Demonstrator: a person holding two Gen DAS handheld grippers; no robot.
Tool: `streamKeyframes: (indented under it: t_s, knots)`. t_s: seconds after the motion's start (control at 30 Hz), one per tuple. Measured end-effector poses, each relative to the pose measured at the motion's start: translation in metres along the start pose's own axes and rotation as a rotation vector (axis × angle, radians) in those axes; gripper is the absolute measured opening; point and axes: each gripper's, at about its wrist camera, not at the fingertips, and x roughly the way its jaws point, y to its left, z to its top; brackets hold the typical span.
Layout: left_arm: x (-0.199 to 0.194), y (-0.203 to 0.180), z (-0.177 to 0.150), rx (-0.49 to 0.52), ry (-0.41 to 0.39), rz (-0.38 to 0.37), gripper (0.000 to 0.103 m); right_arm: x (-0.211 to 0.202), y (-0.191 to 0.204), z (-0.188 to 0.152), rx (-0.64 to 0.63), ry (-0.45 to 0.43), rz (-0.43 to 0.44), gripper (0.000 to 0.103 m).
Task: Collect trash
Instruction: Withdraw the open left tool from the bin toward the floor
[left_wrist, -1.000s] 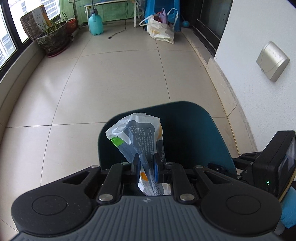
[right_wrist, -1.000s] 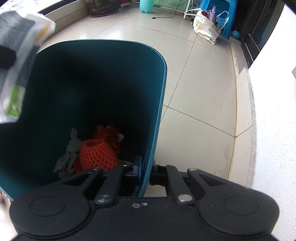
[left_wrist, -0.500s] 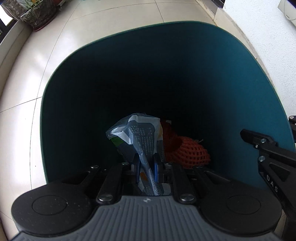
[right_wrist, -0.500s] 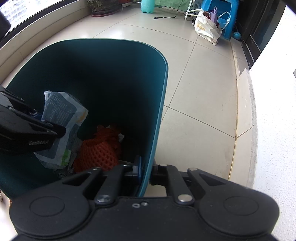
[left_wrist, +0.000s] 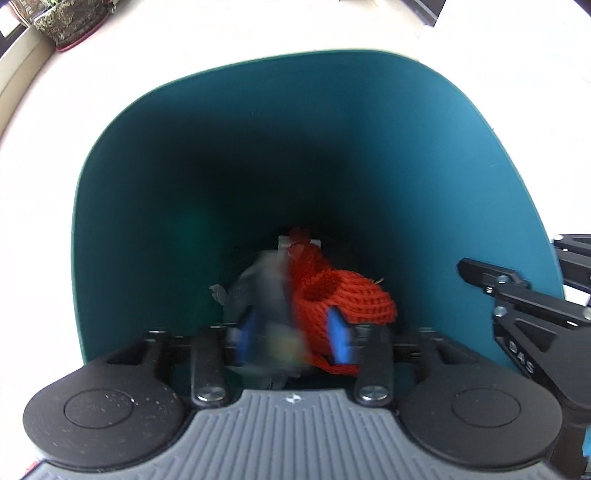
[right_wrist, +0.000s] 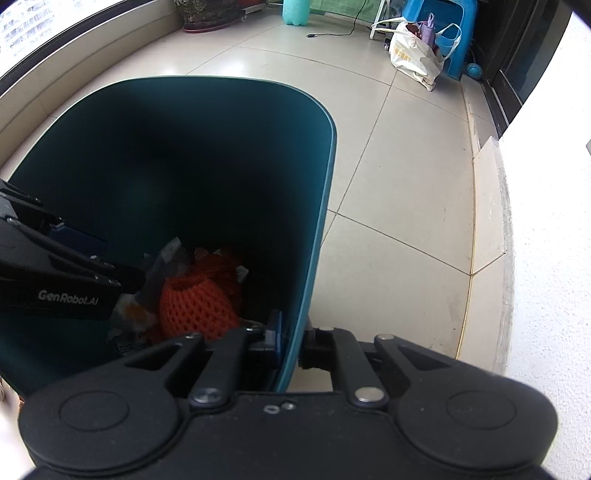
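Note:
A dark teal trash bin (left_wrist: 424, 155) fills the left wrist view and shows in the right wrist view (right_wrist: 303, 177). My left gripper (left_wrist: 293, 336) is open over the bin's mouth. The plastic wrapper (left_wrist: 264, 291) lies blurred below it, free of the fingers, beside an orange foam fruit net (left_wrist: 343, 295) at the bottom. My right gripper (right_wrist: 291, 339) is shut on the bin's near wall. The net (right_wrist: 195, 306) and the wrapper (right_wrist: 135, 314) also show there, partly behind the left gripper's body (right_wrist: 62, 291).
Beige tiled floor surrounds the bin. A white wall (right_wrist: 546, 221) with a raised ledge runs along the right. A plant pot (left_wrist: 70, 18), a white shopping bag (right_wrist: 413, 55), a blue stool (right_wrist: 443, 22) and a green bottle (right_wrist: 295, 11) stand far back.
My left gripper moved over the bin, lowered the wrapper inside, then opened. The wrapper has dropped from the fingers toward the bottom. My right gripper has kept its hold on the bin.

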Motion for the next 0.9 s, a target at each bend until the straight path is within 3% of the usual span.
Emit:
streamKeyframes:
  t_s: [0.03,0.07,0.2,0.57,0.77,0.9]
  knots:
    - [-0.004,0.001,-0.002,-0.001,-0.016,0.0,0.066,0.0,0.0,0.0,0.0,0.0,0.0,0.007]
    - [-0.009,0.002,-0.003,-0.002,-0.035,-0.006,0.067,0.0,0.0,0.0,0.0,0.0,0.0,0.007]
    - [-0.03,0.004,-0.008,-0.007,-0.071,-0.051,0.067,0.001,0.001,0.0,-0.004,0.002,-0.005,0.007]
    - [-0.116,0.021,-0.039,0.015,-0.19,-0.058,0.067,0.002,0.006,0.001,-0.015,0.012,-0.01,0.007]
    - [-0.134,0.055,-0.07,-0.045,-0.213,-0.002,0.067,0.003,0.006,0.005,-0.014,0.014,-0.016,0.007]
    - [-0.146,0.095,-0.094,-0.137,-0.206,0.036,0.068,0.002,0.008,0.004,-0.014,0.007,-0.029,0.007]
